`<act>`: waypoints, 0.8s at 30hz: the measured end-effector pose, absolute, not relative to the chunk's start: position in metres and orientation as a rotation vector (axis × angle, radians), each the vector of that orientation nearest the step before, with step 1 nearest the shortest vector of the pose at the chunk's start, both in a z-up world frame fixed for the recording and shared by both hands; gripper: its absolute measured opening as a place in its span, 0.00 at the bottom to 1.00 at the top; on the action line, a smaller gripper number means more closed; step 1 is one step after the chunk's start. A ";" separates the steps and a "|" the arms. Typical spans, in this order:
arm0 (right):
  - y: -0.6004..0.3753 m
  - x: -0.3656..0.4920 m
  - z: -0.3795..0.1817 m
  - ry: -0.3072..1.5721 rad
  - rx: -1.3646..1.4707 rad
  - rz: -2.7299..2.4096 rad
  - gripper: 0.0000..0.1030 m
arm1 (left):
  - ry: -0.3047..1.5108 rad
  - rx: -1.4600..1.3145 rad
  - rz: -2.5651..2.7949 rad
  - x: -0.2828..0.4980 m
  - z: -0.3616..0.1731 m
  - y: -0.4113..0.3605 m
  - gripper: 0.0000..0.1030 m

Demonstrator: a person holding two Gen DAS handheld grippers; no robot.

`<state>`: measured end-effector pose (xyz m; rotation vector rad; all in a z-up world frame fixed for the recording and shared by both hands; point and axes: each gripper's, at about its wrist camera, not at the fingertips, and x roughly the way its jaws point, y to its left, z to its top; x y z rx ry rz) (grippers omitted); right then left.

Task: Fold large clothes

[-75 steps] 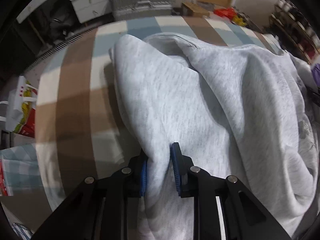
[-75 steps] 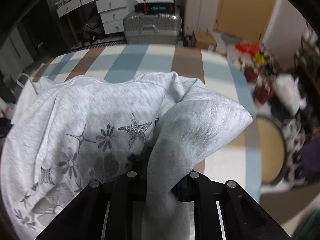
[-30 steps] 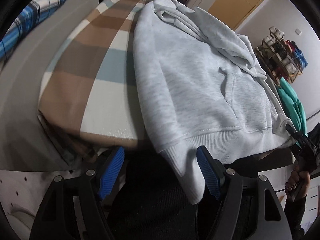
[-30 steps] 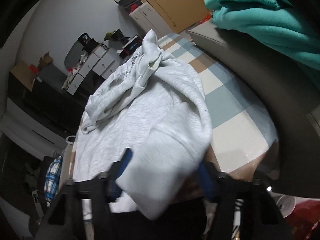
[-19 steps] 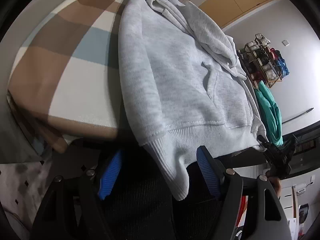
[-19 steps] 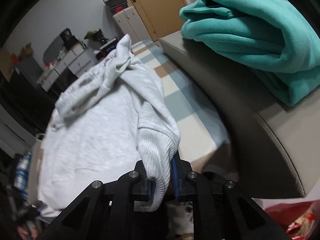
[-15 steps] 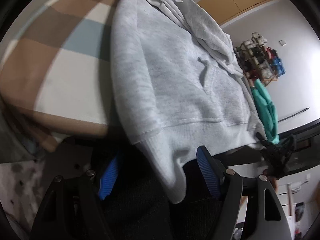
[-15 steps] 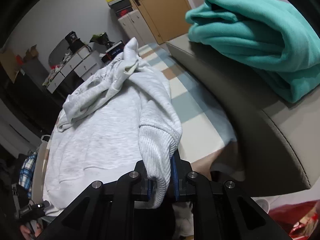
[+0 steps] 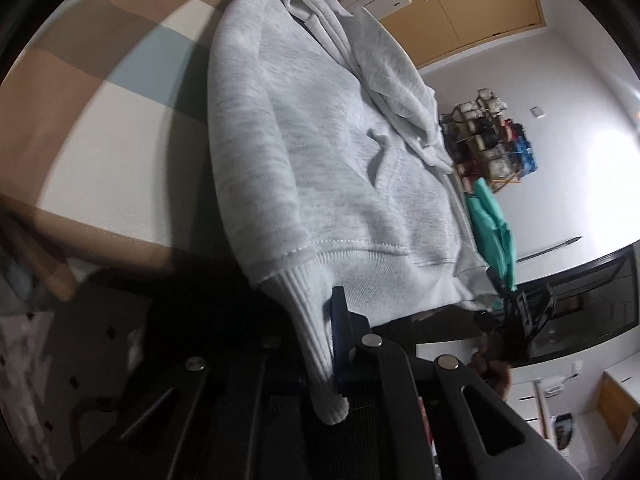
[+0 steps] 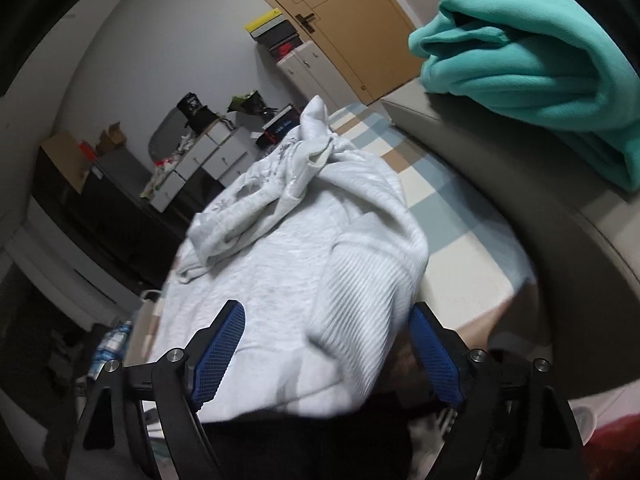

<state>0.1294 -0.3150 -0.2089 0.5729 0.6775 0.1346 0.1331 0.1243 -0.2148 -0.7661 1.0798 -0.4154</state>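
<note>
Since half a second ago the two sides have swapped roles: the left gripper (image 9: 320,344), which then stood wide apart around the hanging hem corner, has now closed on it, while the right gripper (image 10: 326,354), which was clamped on the ribbed cuff, has sprung wide open.

In the left wrist view the grey hoodie (image 9: 320,128) lies spread over the checked surface (image 9: 100,92), its hood end toward 12 o'clock and its ribbed hem (image 9: 380,280) toward 6 o'clock. A corner of that ribbing hangs off the near edge and runs down between the left jaws, which pinch it; one blue pad (image 9: 338,324) presses its right side, and the other pad is hidden behind the cloth. At 4 o'clock in this view the right gripper shows as a small dark shape past the far corner of the hem, with teal fabric just above it.

In the right wrist view the right jaws stand well apart, blue pads (image 10: 220,354) at 8 o'clock and 4 o'clock of the frame, with the ribbed cuff (image 10: 360,292) of a sleeve slumped between them and slightly blurred; whether it touches either pad cannot be told. Beyond it the body of the hoodie runs toward 11 o'clock, ending in a bunched, twisted heap. A folded teal garment (image 10: 540,52) rests on a grey padded ledge (image 10: 520,184) at 2 o'clock.
</note>
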 end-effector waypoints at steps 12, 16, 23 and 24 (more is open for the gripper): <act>-0.302 0.114 -0.207 0.675 0.347 0.103 0.09 | 1.122 -0.379 -0.209 0.127 -0.172 0.108 0.03; -0.296 0.101 -0.215 0.698 0.296 0.070 0.09 | 1.163 -0.366 -0.170 0.126 -0.186 0.110 0.03; -0.300 0.094 -0.230 0.742 0.332 0.046 0.10 | 1.184 -0.438 -0.188 0.123 -0.184 0.123 0.03; -0.299 0.093 -0.227 0.732 0.327 0.051 0.15 | 1.180 -0.479 -0.213 0.123 -0.180 0.128 0.04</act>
